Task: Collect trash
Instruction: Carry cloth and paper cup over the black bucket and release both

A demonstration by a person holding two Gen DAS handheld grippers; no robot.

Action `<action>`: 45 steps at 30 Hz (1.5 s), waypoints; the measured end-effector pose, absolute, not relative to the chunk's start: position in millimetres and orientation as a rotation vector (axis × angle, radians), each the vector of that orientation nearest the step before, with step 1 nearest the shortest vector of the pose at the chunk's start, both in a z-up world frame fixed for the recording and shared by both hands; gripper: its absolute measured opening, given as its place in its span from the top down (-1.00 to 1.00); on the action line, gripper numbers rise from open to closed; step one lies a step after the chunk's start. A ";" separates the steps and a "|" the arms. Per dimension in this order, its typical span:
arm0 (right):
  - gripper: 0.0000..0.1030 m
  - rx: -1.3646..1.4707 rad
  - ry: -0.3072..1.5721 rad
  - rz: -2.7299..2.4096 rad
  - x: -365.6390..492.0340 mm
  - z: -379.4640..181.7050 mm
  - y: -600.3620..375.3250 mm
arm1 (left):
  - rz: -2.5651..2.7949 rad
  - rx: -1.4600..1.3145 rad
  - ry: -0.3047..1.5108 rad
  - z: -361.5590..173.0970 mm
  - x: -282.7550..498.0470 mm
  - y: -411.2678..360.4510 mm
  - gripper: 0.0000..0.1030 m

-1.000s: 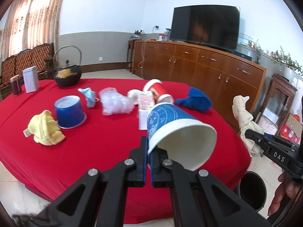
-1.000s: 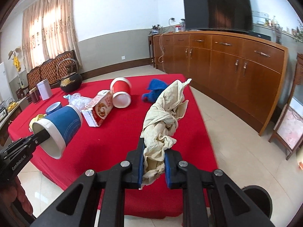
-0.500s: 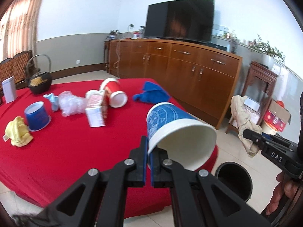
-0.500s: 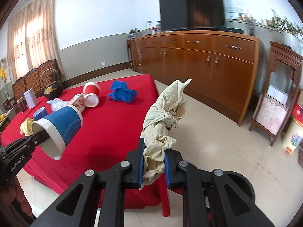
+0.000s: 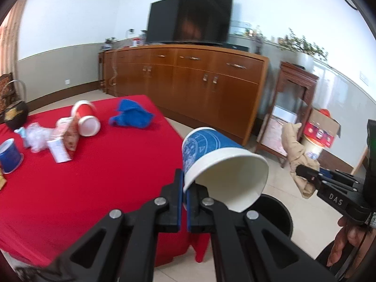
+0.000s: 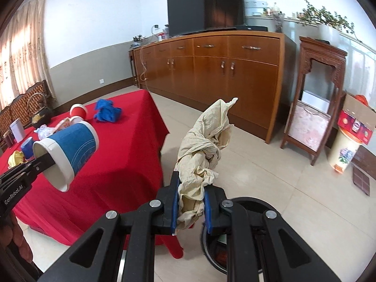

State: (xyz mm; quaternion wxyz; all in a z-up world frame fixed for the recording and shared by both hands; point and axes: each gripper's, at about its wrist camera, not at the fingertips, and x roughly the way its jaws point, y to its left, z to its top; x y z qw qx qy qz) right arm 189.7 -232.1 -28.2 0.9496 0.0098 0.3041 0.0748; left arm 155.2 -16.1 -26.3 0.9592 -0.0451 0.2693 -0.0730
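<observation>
Trash is being carried past the table corner toward the bin: a light, crushable cup is being pinched at its rim by the left gripper, and a soft rag is being squeezed at its bunched end by the right gripper.

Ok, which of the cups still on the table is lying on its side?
The red cup, tipped over beside the carton, white mouth facing the camera. The small blue cup near the left edge stands upright.
</observation>
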 end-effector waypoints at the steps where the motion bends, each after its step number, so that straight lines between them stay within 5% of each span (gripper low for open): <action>1: 0.63 0.021 0.622 0.146 188.3 -29.6 -238.0 | -0.163 -0.087 0.552 -27.7 156.3 -22.8 0.95; 44: 0.59 -0.020 0.980 0.214 223.6 -177.8 -372.6 | -0.423 0.043 0.845 -138.3 204.8 -193.5 0.94; 45: 0.46 -0.029 1.019 0.235 229.7 -187.0 -371.7 | -0.420 0.043 0.843 -141.0 207.3 -193.5 0.78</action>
